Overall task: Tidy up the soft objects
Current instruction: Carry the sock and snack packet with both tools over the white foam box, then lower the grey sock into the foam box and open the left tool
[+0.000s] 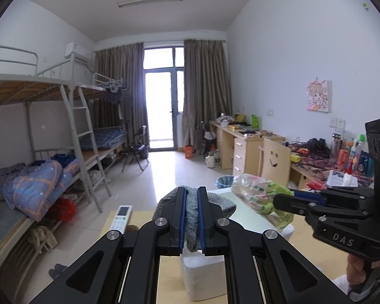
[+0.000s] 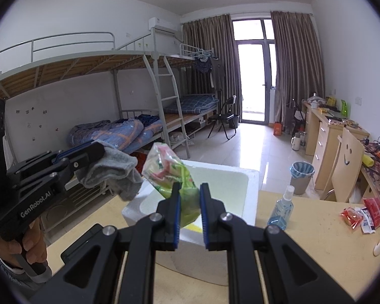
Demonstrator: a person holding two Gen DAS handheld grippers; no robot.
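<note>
Two soft things are being carried: I am gripping the grey sock in the left tool and the green packet in the right tool, both hanging near the white foam box on the tabletop. Next, I judge, I am lowering each over the box's hollow before releasing.

Foam box sits wide open dead center under me, spray bottle crowds its right side, bare bench lower right.
</note>
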